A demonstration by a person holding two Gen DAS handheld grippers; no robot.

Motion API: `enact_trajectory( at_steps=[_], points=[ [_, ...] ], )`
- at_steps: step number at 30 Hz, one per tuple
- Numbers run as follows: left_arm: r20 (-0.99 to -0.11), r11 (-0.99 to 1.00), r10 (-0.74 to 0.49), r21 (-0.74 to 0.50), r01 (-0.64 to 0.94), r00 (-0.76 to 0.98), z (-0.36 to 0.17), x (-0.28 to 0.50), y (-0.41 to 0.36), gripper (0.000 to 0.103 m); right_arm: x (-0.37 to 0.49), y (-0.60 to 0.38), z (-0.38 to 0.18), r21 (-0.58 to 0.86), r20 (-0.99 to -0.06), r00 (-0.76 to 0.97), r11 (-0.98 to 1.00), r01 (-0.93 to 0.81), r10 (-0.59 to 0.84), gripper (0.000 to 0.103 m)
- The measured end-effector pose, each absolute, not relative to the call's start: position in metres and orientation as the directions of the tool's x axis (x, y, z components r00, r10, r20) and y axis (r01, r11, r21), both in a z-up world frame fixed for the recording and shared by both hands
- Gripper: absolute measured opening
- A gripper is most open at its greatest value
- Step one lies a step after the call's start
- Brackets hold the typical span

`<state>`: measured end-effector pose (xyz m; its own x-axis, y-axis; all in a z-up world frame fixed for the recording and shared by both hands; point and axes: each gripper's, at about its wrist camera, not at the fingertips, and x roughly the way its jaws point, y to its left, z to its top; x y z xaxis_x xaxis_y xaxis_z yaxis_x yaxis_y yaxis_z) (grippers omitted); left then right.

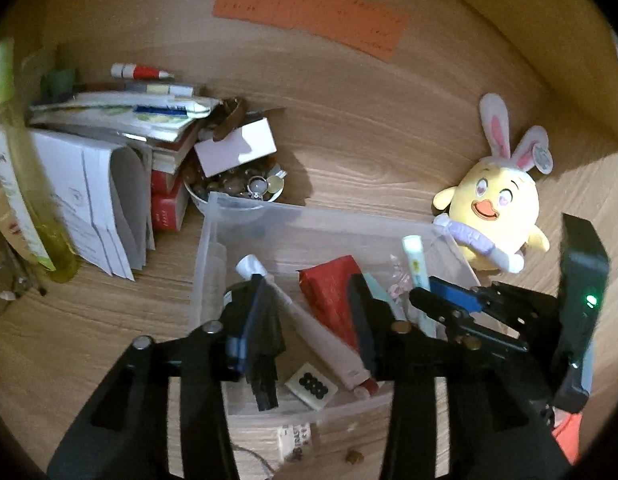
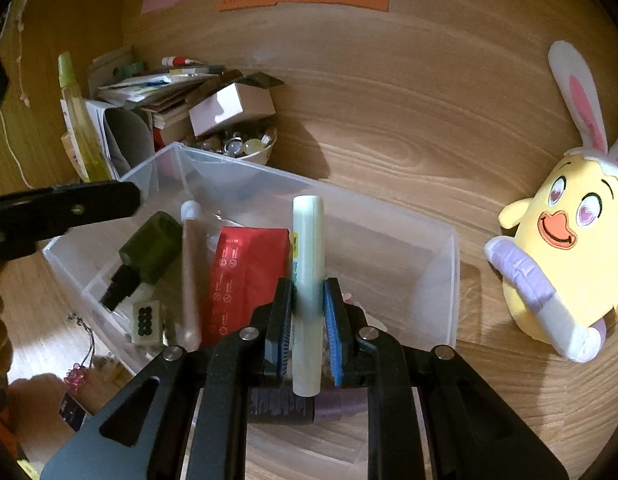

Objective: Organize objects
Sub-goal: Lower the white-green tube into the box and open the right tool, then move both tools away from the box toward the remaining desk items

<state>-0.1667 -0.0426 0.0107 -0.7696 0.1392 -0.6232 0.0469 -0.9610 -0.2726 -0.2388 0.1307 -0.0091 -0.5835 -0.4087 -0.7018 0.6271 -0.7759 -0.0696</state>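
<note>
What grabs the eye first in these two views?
The yellow chick plush with bunny ears lies on the wood surface, right of the clear plastic bin. Over the bin, the right gripper has its jaws shut on a pale green tube. Inside the bin, a red packet stands out, and the left gripper hangs open above it.

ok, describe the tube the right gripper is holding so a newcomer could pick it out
Start at the clear plastic bin in the middle of the wooden desk. The right gripper is clamped on a pale green tube above it, lengthwise between the fingers. It is paler and smoother than the red packet beside it.
</note>
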Motion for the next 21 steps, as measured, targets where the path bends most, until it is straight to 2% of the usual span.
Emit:
enact_trajectory(
  at_steps=[3, 7, 11, 13, 15, 21],
  points=[
    [-0.613, -0.973, 0.113, -0.229, 0.039, -0.782, 0.015, -0.156, -0.037, 0.056, -0.240, 0.129, -0.013, -0.081, -0.709, -0.585, -0.779, 0.622, -0.394, 0.014],
    [-0.602, -0.981, 0.092, -0.191, 0.031, -0.793, 0.019, -0.142, -0.033, 0.061, -0.239, 0.127, -0.015, -0.097, -0.713, -0.590, -0.780, 0.618, -0.379, 0.014],
    [-0.593, -0.984, 0.089, -0.176, 0.021, -0.800, 0.022, -0.130, -0.032, 0.070, -0.239, 0.127, -0.014, -0.110, -0.715, -0.597, -0.785, 0.610, -0.364, 0.016],
    [-0.591, -0.987, 0.080, -0.162, 0.021, -0.803, 0.024, -0.124, -0.032, 0.073, -0.239, 0.127, -0.014, -0.111, -0.718, -0.597, -0.787, 0.607, -0.359, 0.020],
    [-0.590, -0.988, 0.075, -0.152, 0.019, -0.804, 0.025, -0.118, -0.033, 0.076, -0.238, 0.128, -0.011, -0.113, -0.716, -0.600, -0.789, 0.604, -0.357, 0.033],
    [-0.589, -0.991, 0.055, -0.134, 0.030, -0.807, 0.028, -0.101, -0.036, 0.089, -0.220, 0.135, 0.007, -0.116, -0.683, -0.623, -0.785, 0.609, -0.383, 0.055]
  ],
)
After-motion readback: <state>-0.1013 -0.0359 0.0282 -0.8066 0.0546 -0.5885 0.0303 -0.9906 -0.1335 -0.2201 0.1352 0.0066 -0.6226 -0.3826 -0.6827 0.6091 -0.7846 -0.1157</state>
